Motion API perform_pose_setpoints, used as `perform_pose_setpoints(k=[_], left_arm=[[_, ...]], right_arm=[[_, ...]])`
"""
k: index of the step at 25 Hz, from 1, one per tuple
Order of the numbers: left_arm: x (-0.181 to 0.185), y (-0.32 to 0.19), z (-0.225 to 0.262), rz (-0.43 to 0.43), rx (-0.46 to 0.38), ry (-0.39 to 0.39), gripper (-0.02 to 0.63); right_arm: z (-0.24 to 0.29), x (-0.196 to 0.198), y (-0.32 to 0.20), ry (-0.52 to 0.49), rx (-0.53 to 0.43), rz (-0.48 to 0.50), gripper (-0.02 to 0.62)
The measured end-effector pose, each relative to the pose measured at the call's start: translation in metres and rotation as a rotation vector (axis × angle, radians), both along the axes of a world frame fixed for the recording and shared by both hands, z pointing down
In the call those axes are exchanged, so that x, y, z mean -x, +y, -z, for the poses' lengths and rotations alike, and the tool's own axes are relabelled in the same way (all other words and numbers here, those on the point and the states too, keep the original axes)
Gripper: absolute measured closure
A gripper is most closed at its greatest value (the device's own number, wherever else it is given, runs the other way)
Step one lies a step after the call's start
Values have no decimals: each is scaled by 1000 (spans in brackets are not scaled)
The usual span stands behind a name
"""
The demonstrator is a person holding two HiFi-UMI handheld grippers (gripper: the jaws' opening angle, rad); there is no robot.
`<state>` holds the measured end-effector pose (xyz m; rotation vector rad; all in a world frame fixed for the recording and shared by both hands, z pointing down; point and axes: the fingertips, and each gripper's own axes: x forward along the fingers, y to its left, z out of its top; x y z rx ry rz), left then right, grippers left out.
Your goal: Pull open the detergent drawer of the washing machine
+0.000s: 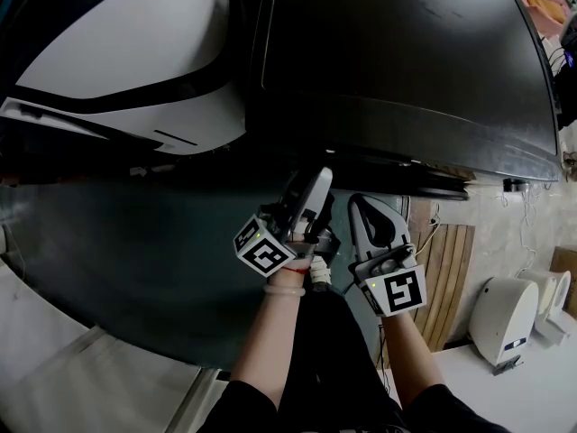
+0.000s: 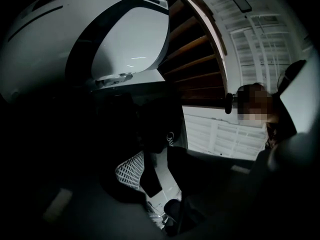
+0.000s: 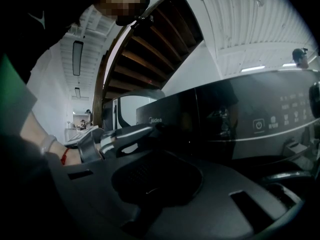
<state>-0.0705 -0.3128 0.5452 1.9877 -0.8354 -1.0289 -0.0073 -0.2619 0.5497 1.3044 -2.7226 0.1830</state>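
The pulling is not begun yet: the detergent drawer (image 3: 165,120), seemingly the logo end of the washing machine (image 1: 406,61) panel, sits flush. The left gripper (image 1: 322,179) has its fingers slightly apart. The right gripper (image 1: 357,202) has them together. Both are empty, near the panel.

**Black washer, white neighbour, black-and-white cubes**

From the head view we see the washing machine (image 1: 406,61) plain glossy black at 1 o'clock, and the neighbouring machine (image 1: 117,52) at 10 o'clock white with a curved black band. The left gripper (image 1: 317,186) and right gripper (image 1: 362,211) are pale grey, each with a white cube printed with black square markers. A thin red cord (image 1: 287,272) circles the left wrist, and a slatted panel (image 1: 451,264) at 4 o'clock is tan. In the right gripper view the control panel (image 3: 240,119) is black with white icons and lettering, and the beams (image 3: 160,39) at 12 o'clock are brown. In the left gripper view a jaw pad (image 2: 131,170) carries a fine white-on-black grid.
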Motion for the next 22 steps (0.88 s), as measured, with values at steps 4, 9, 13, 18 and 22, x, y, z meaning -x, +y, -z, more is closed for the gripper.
perform_pose_setpoints(k=[4, 9, 13, 18, 22], left_arm=[[1, -3, 1, 8, 5, 43, 477], [1, -4, 0, 27, 23, 104, 477], [2, -4, 0, 31, 48, 118, 480], [1, 1, 0, 26, 50, 120, 485], [-1, 9, -3, 24, 48, 124, 488]], right_arm=[[1, -2, -1, -9, 29, -14, 583], [-1, -5, 2, -3, 55, -27, 583], [4, -5, 5, -20, 33, -32, 583], [4, -9, 11, -25, 42, -49, 583], [6, -14, 19, -21, 5, -47, 583]])
